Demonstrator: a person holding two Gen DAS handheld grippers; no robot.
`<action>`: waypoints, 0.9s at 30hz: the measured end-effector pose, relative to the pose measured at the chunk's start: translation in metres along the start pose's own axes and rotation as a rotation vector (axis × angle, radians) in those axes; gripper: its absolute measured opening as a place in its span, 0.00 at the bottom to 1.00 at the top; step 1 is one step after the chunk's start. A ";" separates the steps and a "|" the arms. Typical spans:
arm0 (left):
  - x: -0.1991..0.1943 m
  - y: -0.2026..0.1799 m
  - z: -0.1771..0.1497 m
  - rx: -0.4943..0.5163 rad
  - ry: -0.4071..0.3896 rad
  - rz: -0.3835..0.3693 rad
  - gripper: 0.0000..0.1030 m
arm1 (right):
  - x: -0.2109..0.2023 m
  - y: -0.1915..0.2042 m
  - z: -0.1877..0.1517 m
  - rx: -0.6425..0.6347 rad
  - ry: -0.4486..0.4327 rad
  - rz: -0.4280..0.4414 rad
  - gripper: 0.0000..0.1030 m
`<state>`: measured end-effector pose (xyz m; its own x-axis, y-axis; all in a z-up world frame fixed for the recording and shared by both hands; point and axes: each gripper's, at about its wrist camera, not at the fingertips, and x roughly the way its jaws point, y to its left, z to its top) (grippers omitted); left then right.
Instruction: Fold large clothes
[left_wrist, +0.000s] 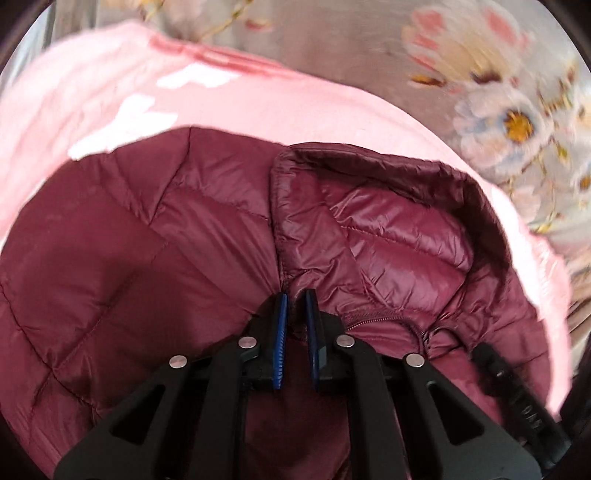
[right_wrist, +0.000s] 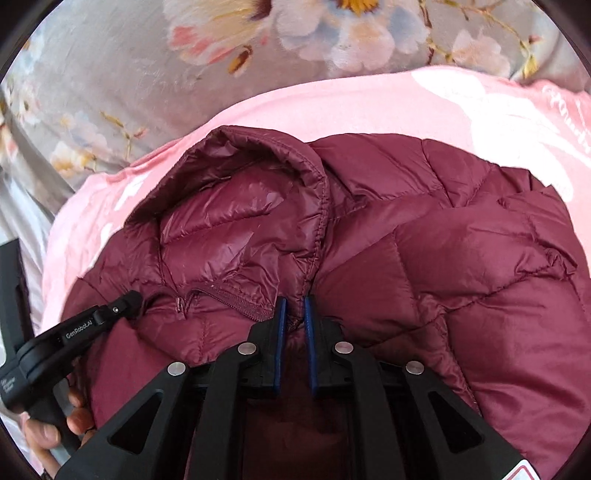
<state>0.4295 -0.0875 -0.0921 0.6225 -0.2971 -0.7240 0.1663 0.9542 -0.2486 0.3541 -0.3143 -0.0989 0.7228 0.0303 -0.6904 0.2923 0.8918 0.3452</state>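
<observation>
A maroon quilted puffer jacket (left_wrist: 129, 258) with a hood (left_wrist: 388, 229) lies on a pink garment (left_wrist: 277, 107). In the left wrist view my left gripper (left_wrist: 295, 295) is shut on a fold of the jacket at the base of the hood, near the zipper. In the right wrist view the jacket (right_wrist: 461, 277) and its hood (right_wrist: 240, 221) fill the frame, and my right gripper (right_wrist: 293, 301) is shut on the jacket fabric at the hood's base. The left gripper (right_wrist: 129, 297) also shows at the left of that view, touching the jacket beside the zipper.
A grey floral bedsheet (right_wrist: 129, 85) lies under the pink garment (right_wrist: 369, 110) and shows at the top right of the left wrist view (left_wrist: 498, 110). A hand (right_wrist: 55, 428) holds the left gripper's handle at the lower left.
</observation>
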 end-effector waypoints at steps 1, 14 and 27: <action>0.000 -0.001 0.000 0.011 -0.008 0.009 0.10 | 0.001 0.002 0.000 -0.007 -0.003 -0.007 0.08; -0.017 0.004 0.003 0.005 -0.015 0.021 0.12 | -0.025 -0.019 -0.001 0.110 -0.053 0.101 0.19; -0.002 0.031 0.112 -0.393 0.010 -0.092 0.45 | -0.003 -0.032 0.096 0.479 -0.165 0.320 0.30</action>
<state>0.5191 -0.0534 -0.0264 0.6112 -0.3827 -0.6928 -0.0853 0.8384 -0.5384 0.4023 -0.3865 -0.0472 0.8979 0.1596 -0.4103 0.2661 0.5457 0.7946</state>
